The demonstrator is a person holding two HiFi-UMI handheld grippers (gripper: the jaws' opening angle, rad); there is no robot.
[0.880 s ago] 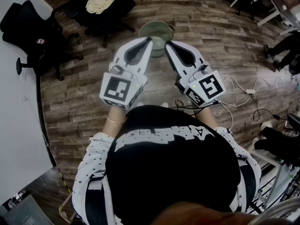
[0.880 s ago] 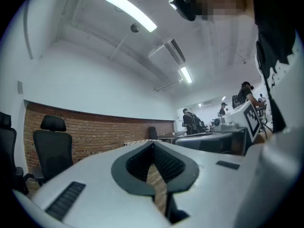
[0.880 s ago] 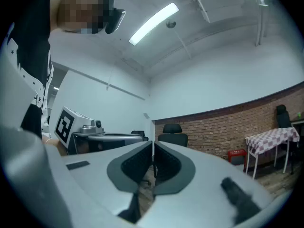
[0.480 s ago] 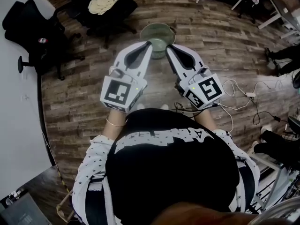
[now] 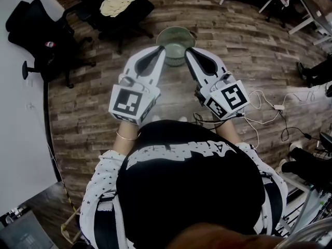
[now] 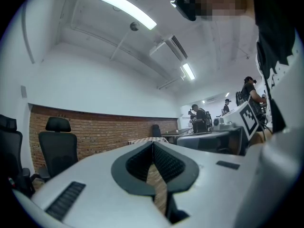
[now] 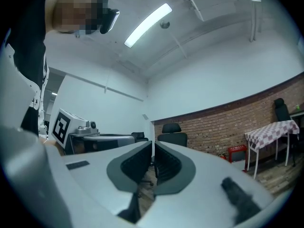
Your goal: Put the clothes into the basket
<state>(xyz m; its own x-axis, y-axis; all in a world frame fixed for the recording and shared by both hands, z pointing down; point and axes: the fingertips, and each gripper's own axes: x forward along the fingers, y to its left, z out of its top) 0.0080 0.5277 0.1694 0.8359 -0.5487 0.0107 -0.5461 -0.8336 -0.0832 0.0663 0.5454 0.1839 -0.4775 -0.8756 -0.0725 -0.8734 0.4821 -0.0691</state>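
Although the head view has drifted a touch over the last second, nothing that matters has changed. I still hold the left gripper (image 5: 160, 49) and the right gripper (image 5: 188, 50) out level in front of me, side by side, same pose as before.

Left gripper: jaws together, tips meeting, nothing between them. Right gripper: same, pads closed to a thin slit, empty.

The green basket (image 5: 169, 31) sits on the wood floor (image 5: 93, 113) just past both tips, and as far as I can see it's empty. The only garment I can spot is a cream cloth (image 5: 116, 4), bunched on a black chair (image 5: 136, 10), well apart from the basket, up and to the left in the head view. Neither gripper view shows it.

My read: the task hasn't started, no pickup yet. Next I'd need to go to the chair, open one gripper, pinch a fold of the cloth and carry it back. Risk: loose fabric may trail or slip from a thin pinch.
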